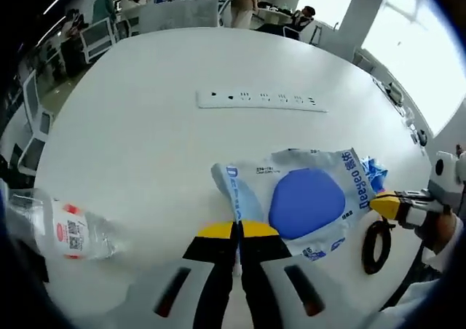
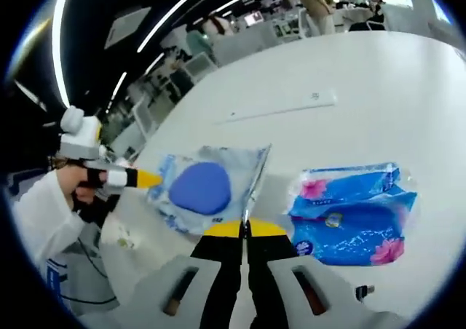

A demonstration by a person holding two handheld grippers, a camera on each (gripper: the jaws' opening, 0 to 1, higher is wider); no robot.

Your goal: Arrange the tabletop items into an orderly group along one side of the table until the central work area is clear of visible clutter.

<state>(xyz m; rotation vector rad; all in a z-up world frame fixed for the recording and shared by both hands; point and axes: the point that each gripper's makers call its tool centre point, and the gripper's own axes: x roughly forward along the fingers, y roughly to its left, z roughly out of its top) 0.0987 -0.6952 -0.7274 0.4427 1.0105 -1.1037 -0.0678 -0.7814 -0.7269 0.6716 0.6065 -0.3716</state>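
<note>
1. On the white table [image 1: 145, 125], a crinkled clear bag with a blue pad inside [image 1: 306, 201] lies near the edge closest to the person, stretched between the two tools.
2. In the left gripper view, the left gripper [image 1: 238, 228] has its yellow-tipped jaws pressed together on the near edge of the bag, and the plastic rises in a thin fold from between them.
3. In the same view, the right gripper [image 1: 384, 205] comes in from the right side and its yellow tip meets the far edge of the bag, next to a scrap of blue packaging.
4. In the right gripper view, the right gripper [image 2: 245, 228] is closed on one edge of the bag [image 2: 204, 187], and a thin ridge of plastic runs up from the jaws.
5. There the left gripper [image 2: 149, 178] touches the bag's opposite edge, held by a person in a white sleeve [image 2: 36, 212].
6. A blue tissue pack with pink flowers [image 2: 353, 212] lies flat just beside the bag, not touching it.
7. A clear water bottle with a red and white label [image 1: 69, 231] lies on its side, well apart from the bag.
8. A white power strip [image 1: 261, 100] lies farther out towards the middle of the table.
9. A black ring [image 1: 376, 247] lies near the table edge, close to the bag.
</note>
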